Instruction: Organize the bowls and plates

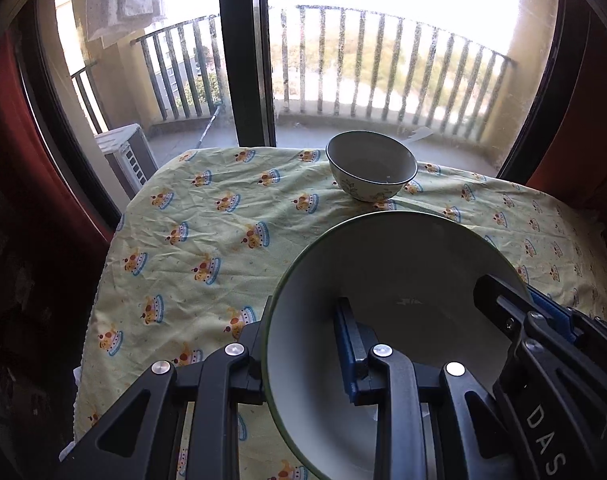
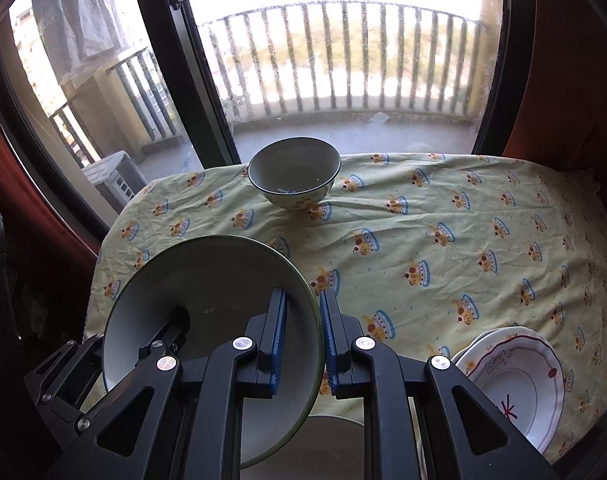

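You have the large green-rimmed bowl (image 2: 207, 320) pinched by both grippers, off the tablecloth (image 2: 443, 248): your right gripper (image 2: 301, 344) is clamped on its right rim, one finger inside and one outside, and your left gripper (image 1: 303, 344) is clamped on the opposite rim the same way. This looks like the carrying step, most likely toward the small patterned bowl (image 2: 294, 172) standing upright near the far edge, by the window. The next move calls for keeping both hands level with each other so the rim does not twist out of the pads. Near you on the right lies a stack of scalloped plates (image 2: 519, 380), and another dish, hard to make out, sits just beneath the carried bowl. The cloth between the two bowls looks bare, though wrinkled.
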### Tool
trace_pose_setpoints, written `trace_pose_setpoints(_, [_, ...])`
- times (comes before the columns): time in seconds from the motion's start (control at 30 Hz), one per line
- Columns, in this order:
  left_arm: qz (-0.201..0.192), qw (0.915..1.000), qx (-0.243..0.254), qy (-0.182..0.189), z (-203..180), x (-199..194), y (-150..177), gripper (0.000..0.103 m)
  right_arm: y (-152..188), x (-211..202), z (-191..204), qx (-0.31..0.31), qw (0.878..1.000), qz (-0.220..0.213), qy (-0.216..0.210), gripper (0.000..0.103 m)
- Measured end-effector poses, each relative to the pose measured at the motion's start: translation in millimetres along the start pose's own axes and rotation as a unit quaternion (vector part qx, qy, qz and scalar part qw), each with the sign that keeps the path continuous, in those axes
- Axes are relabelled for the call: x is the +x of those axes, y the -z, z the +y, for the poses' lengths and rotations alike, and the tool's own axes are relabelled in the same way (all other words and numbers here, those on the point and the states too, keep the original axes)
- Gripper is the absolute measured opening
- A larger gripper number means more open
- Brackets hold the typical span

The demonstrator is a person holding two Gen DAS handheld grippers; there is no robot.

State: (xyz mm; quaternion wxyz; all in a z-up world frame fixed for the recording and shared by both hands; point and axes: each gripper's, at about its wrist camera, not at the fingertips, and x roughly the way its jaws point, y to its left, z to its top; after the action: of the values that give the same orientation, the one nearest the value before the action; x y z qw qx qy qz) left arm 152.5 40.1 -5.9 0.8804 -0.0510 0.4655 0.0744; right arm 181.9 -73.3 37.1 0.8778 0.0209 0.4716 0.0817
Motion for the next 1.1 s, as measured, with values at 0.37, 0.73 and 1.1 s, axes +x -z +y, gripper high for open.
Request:
trace_pose_setpoints(0.37, [0.01,0.9999,0.006,0.003,-25.3,-16.2,47.7,0.025,45.4,-21.1,-33.1,-0.004,1.0,0.009,-0.001,0.02])
trace_pose_setpoints(0.73, [0.054,0.9985,0.008,0.004,-30.7,-0.1,88.7,0.025,86.1,-7.8,-43.9,-0.013,0.999,0.051,0.006,0.02])
trace_pose_setpoints(1.1, [0.078,0.9968,0.019,0.005,-33.5,11.8,100.2,0.025,100.8,7.5,-49.8,-0.01,0.996,0.085,0.012,0.02])
